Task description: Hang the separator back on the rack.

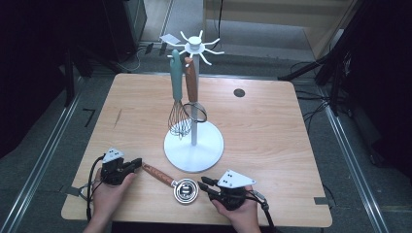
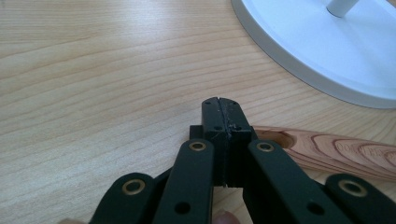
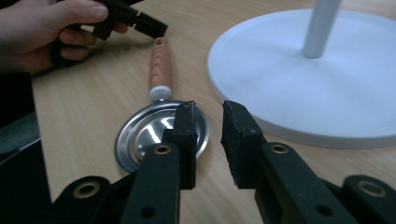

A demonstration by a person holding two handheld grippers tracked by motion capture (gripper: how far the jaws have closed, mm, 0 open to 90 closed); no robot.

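Note:
A utensil with a wooden handle [image 1: 158, 174] and a round steel head [image 1: 186, 190] lies flat near the table's front edge. My left gripper [image 1: 138, 163] is shut with nothing in it, its tips just beside the end of the handle [image 2: 336, 151]. In its own view the left gripper [image 2: 219, 105] has its jaws pressed together. My right gripper [image 1: 204, 184] sits right of the steel head [image 3: 149, 135]. The right gripper [image 3: 208, 114] has a narrow gap between its jaws, and nothing lies in that gap.
A white stand [image 1: 194, 145] with a round base occupies the table's middle. A teal-handled whisk [image 1: 177, 97] and a brown-handled utensil [image 1: 193, 87] hang from its hooks. A small dark hole [image 1: 239, 92] marks the far right of the tabletop.

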